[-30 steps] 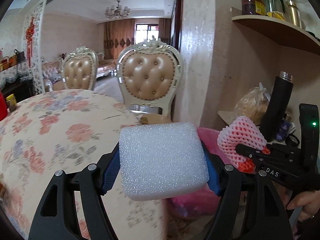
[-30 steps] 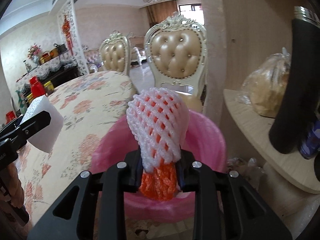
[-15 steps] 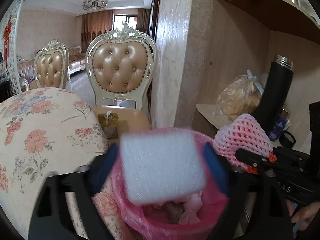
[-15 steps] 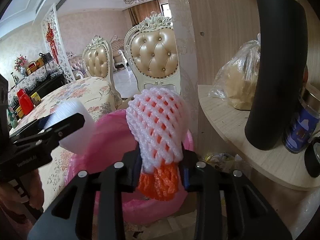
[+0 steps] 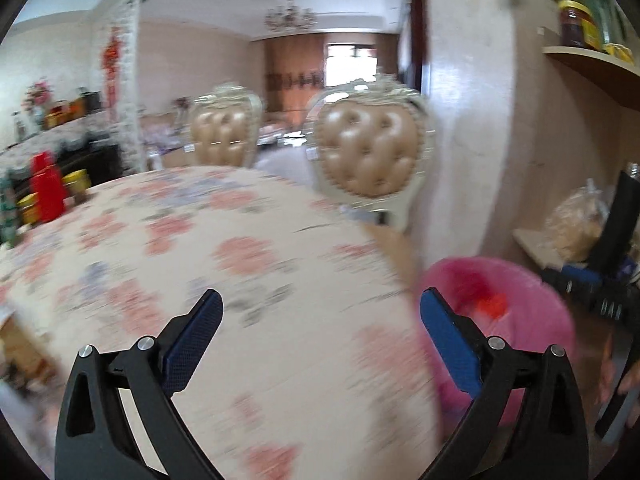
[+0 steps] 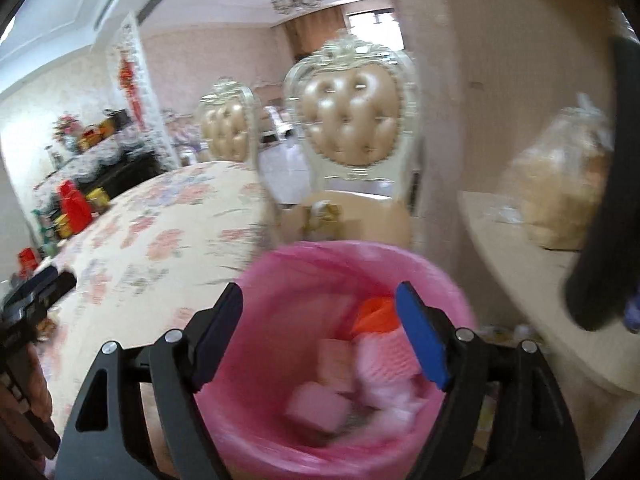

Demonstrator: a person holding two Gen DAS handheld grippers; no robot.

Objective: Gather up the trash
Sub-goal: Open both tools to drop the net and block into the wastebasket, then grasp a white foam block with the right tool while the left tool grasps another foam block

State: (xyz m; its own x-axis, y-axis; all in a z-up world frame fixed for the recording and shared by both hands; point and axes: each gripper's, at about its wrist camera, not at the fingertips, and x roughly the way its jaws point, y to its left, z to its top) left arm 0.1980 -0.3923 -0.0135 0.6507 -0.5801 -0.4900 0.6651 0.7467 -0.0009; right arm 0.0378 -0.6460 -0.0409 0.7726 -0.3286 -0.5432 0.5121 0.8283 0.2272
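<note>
Left wrist view: the left gripper (image 5: 320, 320) has its jaws opening wide with nothing between them, over the floral table (image 5: 240, 264); the pink bin (image 5: 516, 304) stands to its right. Right wrist view: the right gripper (image 6: 320, 332) is opening, empty, above the bin (image 6: 280, 280), where the foam block (image 6: 316, 406) and net sleeve (image 6: 384, 352) lie inside.

motion blur smears the bin's contents (image 6: 320, 400); black flask (image 6: 604, 200) cut off at right edge
</note>
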